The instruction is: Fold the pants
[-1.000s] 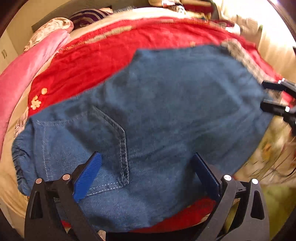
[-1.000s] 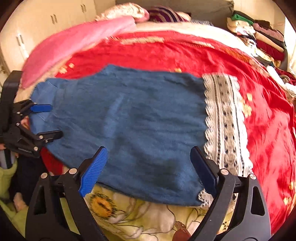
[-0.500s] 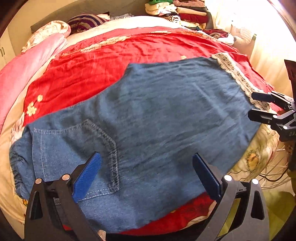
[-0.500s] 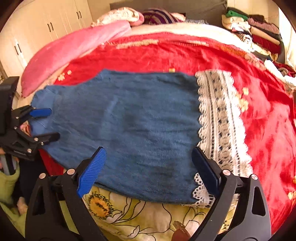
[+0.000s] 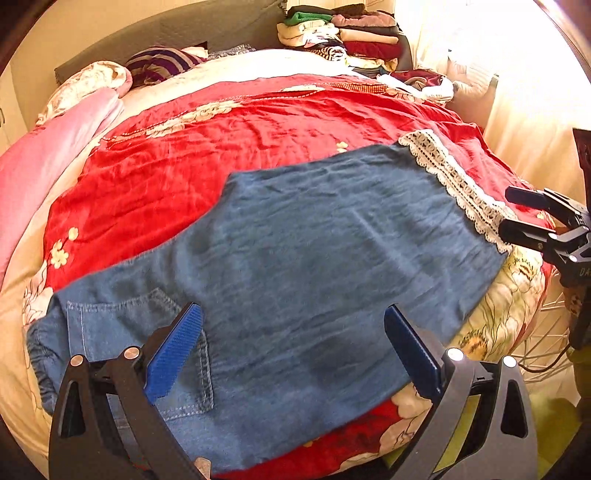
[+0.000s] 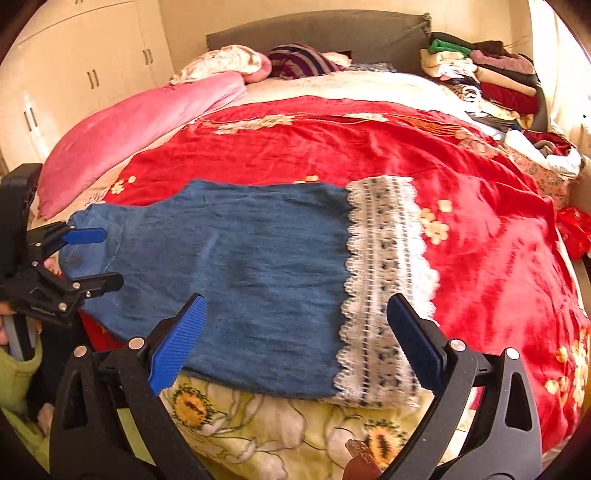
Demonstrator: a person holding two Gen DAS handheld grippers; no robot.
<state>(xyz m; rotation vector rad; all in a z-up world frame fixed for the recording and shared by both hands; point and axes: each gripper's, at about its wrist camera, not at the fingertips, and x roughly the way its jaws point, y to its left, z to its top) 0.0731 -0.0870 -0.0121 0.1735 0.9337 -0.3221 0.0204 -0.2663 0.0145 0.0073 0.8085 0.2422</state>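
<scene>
Pulling back and upward from the pants (image 5: 314, 266), both the left gripper (image 5: 293, 349) and the right gripper (image 6: 295, 338), so more of the red bedspread (image 6: 369, 147), the headboard (image 6: 317, 33) and the stacked clothes (image 6: 484, 77) coming into both wrist views than a second ago. Widening a little further just now, the right gripper's jaws, with nothing pressed between the blue pads. Looking sharper and lying flatter on the bed now, the denim and its lace hem (image 6: 384, 280), no longer blurred as in the earliest left wrist picture.
</scene>
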